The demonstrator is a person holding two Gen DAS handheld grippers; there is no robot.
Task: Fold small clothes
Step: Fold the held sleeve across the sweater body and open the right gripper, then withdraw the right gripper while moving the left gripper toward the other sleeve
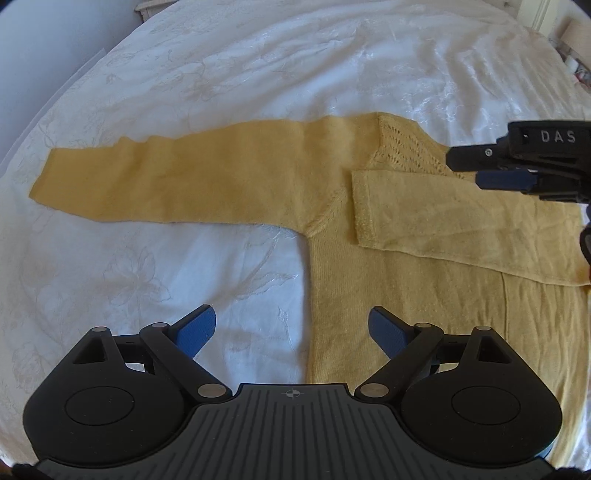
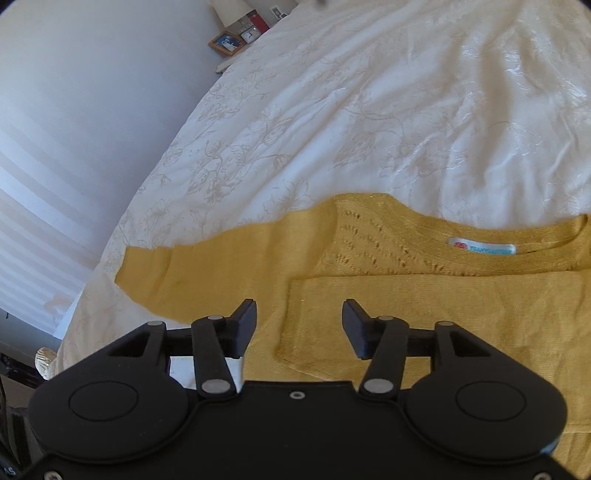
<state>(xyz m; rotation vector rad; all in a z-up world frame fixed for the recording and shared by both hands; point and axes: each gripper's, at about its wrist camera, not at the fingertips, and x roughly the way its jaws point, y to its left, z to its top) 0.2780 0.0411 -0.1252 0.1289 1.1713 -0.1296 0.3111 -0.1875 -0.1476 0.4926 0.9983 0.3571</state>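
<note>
A small mustard-yellow knit sweater (image 1: 388, 295) lies flat on the bed. Its left sleeve (image 1: 166, 177) stretches out flat to the left. Its other sleeve (image 1: 461, 225) is folded across the chest, cuff pointing left. My left gripper (image 1: 291, 328) is open and empty, above the sweater's left side edge below the armpit. My right gripper (image 1: 480, 170) enters at the right over the folded sleeve. In the right wrist view my right gripper (image 2: 299, 325) is open and empty above the folded sleeve's cuff (image 2: 295, 325). The neck label (image 2: 482, 248) shows near the collar.
The sweater lies on a white bedspread (image 1: 258, 74) with a faint floral pattern and soft wrinkles. A bedside surface with a picture frame (image 2: 226, 43) and a small clock (image 2: 249, 35) stands beyond the bed. A window blind (image 2: 55, 184) runs along the left.
</note>
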